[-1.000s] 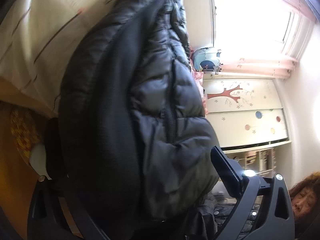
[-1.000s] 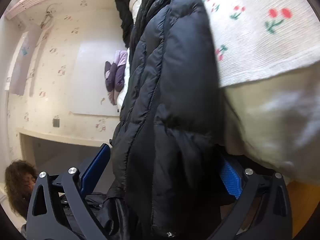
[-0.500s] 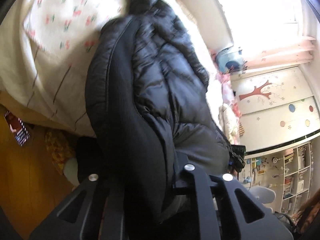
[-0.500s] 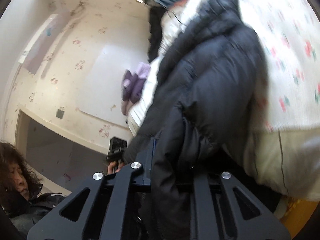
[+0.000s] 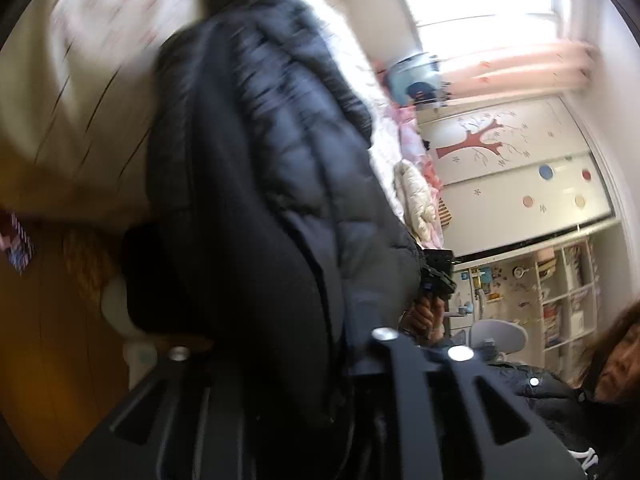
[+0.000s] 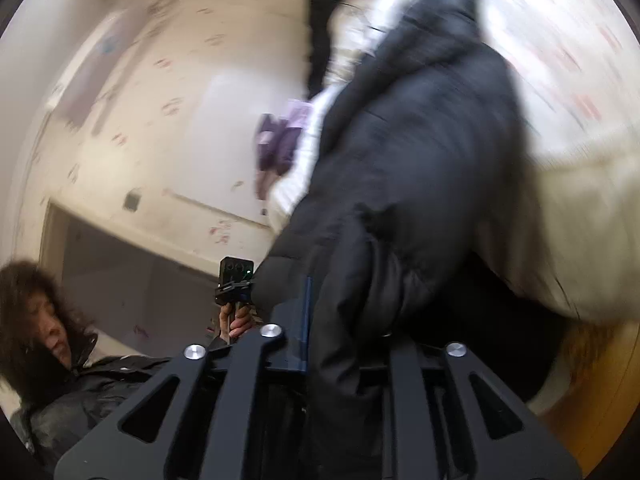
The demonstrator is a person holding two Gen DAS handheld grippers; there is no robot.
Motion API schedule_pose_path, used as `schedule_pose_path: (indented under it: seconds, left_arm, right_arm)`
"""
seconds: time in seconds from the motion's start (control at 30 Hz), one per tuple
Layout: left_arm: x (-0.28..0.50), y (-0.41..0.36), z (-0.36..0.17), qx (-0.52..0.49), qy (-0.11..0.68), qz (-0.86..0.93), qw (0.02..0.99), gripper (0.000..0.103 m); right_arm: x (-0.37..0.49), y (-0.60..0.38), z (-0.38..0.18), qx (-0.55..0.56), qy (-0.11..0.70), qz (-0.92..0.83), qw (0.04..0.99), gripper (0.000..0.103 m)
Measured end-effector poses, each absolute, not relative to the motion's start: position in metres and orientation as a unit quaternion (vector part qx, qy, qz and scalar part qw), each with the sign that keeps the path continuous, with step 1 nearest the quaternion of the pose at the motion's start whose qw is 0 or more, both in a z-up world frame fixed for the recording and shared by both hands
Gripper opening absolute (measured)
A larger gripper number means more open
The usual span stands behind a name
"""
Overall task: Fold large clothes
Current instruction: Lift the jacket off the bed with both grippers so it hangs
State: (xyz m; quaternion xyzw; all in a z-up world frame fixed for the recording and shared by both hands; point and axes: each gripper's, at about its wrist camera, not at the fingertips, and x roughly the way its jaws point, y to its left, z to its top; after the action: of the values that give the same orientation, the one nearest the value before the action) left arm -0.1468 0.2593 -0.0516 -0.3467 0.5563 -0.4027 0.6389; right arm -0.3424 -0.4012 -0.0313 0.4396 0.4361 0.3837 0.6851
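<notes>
- Since a second ago both grippers have closed on the black puffer jacket and tipped back, so the bedspread has slid towards the upper edge of each view, now blurred.
- The left gripper clamps a thick fold of the jacket between its fingers; the cloth bulges out above the jaws.
- The right gripper is likewise clenched on the jacket, one blue pad edge showing beside the fabric.
- The jacket hangs between the two grippers, its far end draped against the bedspread.
- Below the jacket lies wooden floor; beside it, towards the wardrobe, the room is open.
- The person's face sits beside the jacket's lower end.
</notes>
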Motion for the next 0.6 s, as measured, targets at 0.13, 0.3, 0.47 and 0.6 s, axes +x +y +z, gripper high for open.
schedule_pose_path:
  seconds: [0.13,0.3,0.47,0.6]
  left_arm:
    - [-0.139,0.270,-0.088,-0.395,0.554,-0.409,0.608,0.063]
    - [-0.123,0.266,-0.107,-0.431,0.534,-0.430,0.586,0.086]
    - [-0.109,0.245,-0.117,-0.429,0.545,-0.427,0.581,0.088]
    - [-0.112,0.230,-0.110,-0.405,0.562,-0.415,0.590,0.088]
  right_arm:
    - [-0.346,-0.416,-0.076,0.494,0.446,0.370,0.648,0.044]
    - [-0.340,-0.427,-0.099,0.533,0.436,0.361,0.629,0.073]
    - [-0.328,-0.417,-0.102,0.526,0.435,0.375,0.626,0.074]
    - [-0.324,-0.400,-0.095,0.489,0.436,0.387,0.649,0.026]
